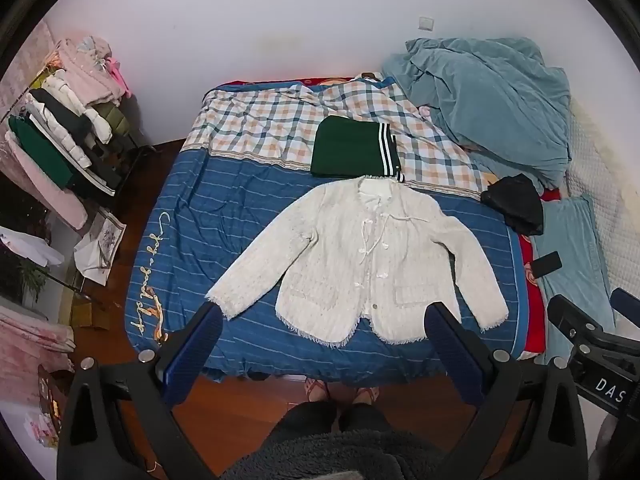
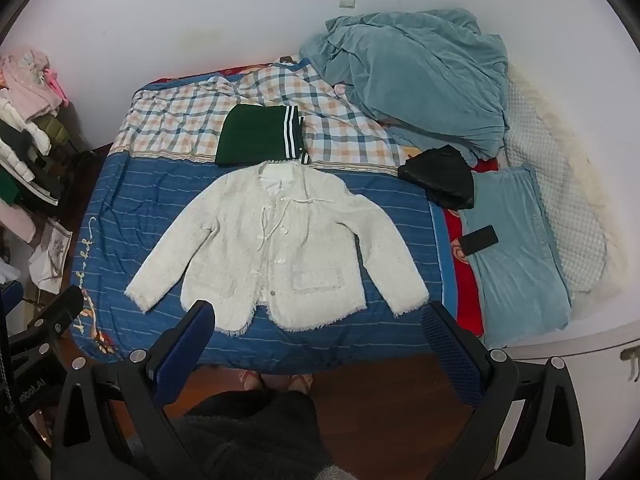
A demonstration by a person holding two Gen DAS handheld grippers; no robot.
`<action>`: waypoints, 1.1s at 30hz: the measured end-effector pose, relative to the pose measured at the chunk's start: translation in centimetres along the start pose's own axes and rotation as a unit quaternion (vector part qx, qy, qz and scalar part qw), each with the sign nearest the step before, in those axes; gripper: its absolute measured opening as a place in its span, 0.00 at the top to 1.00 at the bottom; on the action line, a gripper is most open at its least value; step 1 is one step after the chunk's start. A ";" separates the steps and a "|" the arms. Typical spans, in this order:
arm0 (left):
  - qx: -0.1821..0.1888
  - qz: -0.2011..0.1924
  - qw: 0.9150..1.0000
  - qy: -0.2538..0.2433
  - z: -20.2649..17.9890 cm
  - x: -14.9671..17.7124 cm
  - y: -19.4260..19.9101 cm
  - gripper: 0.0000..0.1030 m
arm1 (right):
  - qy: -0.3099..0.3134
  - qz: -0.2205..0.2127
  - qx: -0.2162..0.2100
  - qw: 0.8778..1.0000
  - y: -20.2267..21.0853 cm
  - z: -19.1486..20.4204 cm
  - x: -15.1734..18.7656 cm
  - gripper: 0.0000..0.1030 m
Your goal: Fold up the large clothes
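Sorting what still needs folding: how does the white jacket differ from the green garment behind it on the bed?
The white jacket lies spread flat with both sleeves out; the green garment is already folded into a compact rectangle. The jacket is plain cream with frayed edges; the green one has white stripes along one side. The jacket looks larger as it lies. Both rest on the bed, untouched.

A home bedroom: a bed (image 1: 188, 216) with striped and checked covers, a crumpled blanket (image 1: 488, 100), a crowded clothes rack (image 1: 68, 136), wooden floor (image 1: 248, 404).

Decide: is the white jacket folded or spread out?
Spread out. The white jacket lies flat on the bed, front up, both sleeves angled outward, hem unfolded.
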State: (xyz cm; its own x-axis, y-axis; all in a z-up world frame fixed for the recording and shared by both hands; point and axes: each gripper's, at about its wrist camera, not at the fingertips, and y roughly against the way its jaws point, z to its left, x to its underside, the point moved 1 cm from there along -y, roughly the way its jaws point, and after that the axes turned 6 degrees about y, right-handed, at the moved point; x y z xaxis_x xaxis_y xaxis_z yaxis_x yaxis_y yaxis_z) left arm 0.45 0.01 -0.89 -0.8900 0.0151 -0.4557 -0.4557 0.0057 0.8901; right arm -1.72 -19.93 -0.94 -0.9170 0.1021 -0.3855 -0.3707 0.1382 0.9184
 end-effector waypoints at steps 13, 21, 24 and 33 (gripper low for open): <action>0.004 0.000 1.000 0.000 0.0 0.0 0.0 0.00 | 0.001 -0.002 0.002 1.000 0.2 0.2 0.2 0.00; 0.004 -0.002 1.000 0.000 0.0 -0.4 0.5 0.00 | 0.001 -0.004 0.002 1.000 0.5 0.3 0.0 0.00; 0.005 -0.004 1.000 0.002 0.1 -0.8 0.6 0.00 | 0.001 -0.004 0.003 1.000 0.5 0.3 0.0 0.00; 0.004 -0.008 1.000 0.005 0.5 -1.2 0.6 0.00 | 0.002 -0.005 0.002 1.000 0.3 0.3 -0.3 0.00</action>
State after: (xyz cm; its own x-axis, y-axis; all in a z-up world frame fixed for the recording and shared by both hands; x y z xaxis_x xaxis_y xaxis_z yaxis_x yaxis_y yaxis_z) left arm 1.31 0.48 0.17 -0.8825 0.0045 -0.4704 -0.4703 0.0131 0.8824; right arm -1.52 -19.67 -0.54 -0.9138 0.0978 -0.3942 -0.3792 0.1425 0.9143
